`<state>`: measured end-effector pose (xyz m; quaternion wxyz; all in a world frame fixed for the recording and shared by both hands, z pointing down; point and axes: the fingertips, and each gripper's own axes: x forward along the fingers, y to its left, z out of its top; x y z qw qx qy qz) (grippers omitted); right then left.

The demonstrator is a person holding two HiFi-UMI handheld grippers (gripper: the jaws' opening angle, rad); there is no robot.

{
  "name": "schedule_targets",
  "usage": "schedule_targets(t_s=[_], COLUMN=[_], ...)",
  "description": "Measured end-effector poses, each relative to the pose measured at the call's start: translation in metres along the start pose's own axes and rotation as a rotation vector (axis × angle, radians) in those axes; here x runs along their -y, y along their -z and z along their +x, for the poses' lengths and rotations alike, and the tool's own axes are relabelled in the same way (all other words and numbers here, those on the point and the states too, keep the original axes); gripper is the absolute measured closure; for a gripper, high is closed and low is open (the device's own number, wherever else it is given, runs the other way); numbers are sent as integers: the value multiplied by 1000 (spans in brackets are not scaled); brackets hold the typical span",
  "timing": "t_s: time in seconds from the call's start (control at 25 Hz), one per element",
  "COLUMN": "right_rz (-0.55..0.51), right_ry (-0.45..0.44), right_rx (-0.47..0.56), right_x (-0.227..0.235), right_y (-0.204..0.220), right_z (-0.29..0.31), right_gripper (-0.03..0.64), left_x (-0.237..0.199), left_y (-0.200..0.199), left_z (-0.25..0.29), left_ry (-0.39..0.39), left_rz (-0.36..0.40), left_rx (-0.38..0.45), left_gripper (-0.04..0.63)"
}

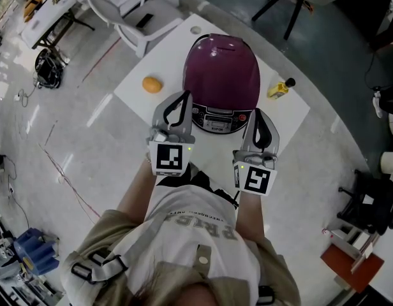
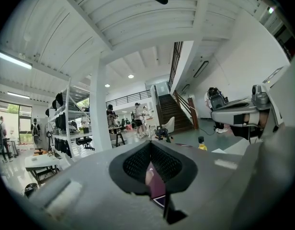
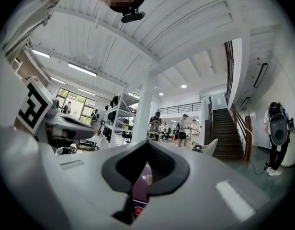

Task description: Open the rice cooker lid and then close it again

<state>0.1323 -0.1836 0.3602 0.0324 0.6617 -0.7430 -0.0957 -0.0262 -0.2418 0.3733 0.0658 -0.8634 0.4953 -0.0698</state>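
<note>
A purple rice cooker (image 1: 221,75) with its domed lid down stands on the white table (image 1: 164,62); its silver control panel (image 1: 214,121) faces me. My left gripper (image 1: 182,99) is shut and empty, its tip by the cooker's front left. My right gripper (image 1: 257,116) is shut and empty too, at the front right beside the panel. In the left gripper view a sliver of the purple cooker (image 2: 152,178) shows past the closed pads of the left gripper (image 2: 150,169). The right gripper view shows the same purple cooker (image 3: 140,186) beyond the right gripper (image 3: 146,169).
An orange (image 1: 152,84) lies on the table left of the cooker. A yellow bottle (image 1: 281,88) with a black cap lies to its right, and a small white disc (image 1: 195,29) sits behind it. A grey chair (image 1: 142,19) stands beyond the table's far left corner.
</note>
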Motion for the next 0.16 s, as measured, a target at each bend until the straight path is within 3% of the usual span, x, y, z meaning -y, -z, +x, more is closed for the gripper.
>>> schedule_targets(t_s=[0.16], right_rz=[-2], right_ry=[1], right_rx=[-2], right_x=[-2], right_y=[2], right_z=[1], right_gripper=[617], left_x=[-2], left_y=[3], left_z=[1], left_ry=[0], left_rz=[1], left_rx=[-1], left_gripper=[588])
